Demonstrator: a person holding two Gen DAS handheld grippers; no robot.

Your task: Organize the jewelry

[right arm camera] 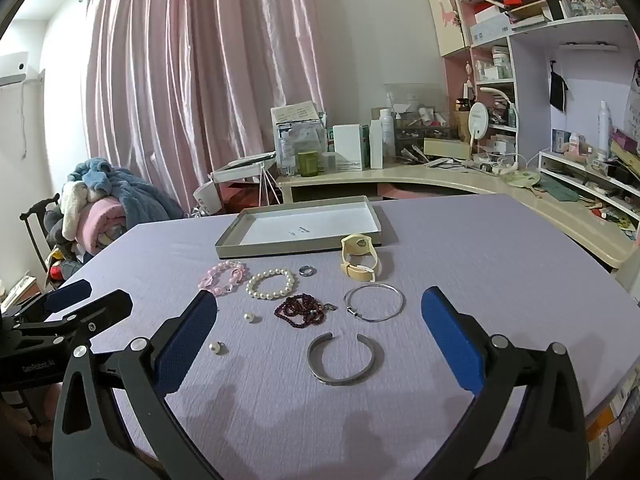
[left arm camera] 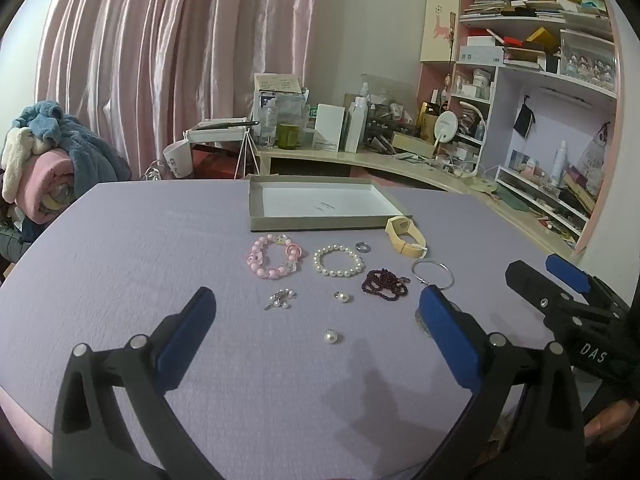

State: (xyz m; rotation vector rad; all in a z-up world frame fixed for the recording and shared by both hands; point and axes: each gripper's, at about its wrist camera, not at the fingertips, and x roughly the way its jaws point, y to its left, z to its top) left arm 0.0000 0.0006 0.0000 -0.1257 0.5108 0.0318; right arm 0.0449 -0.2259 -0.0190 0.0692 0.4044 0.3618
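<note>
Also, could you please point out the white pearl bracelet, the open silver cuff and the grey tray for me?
white pearl bracelet [right arm camera: 270, 283]: right wrist view, on its near beads.
open silver cuff [right arm camera: 343, 379]: right wrist view, on the near curve of its band.
grey tray [left arm camera: 316, 224]: left wrist view, on its near outer wall.

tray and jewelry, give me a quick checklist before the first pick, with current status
1. Tray has nothing in it: ok.
2. Left gripper open, holding nothing: ok.
3. Right gripper open, holding nothing: ok.
4. Open cuff bangle lies flat and apart, between the right fingers: ok.
5. Pearl bracelet apart from the pink bead bracelet: ok.
6. Dark red bead strand free of tangles: cannot tell.
</note>
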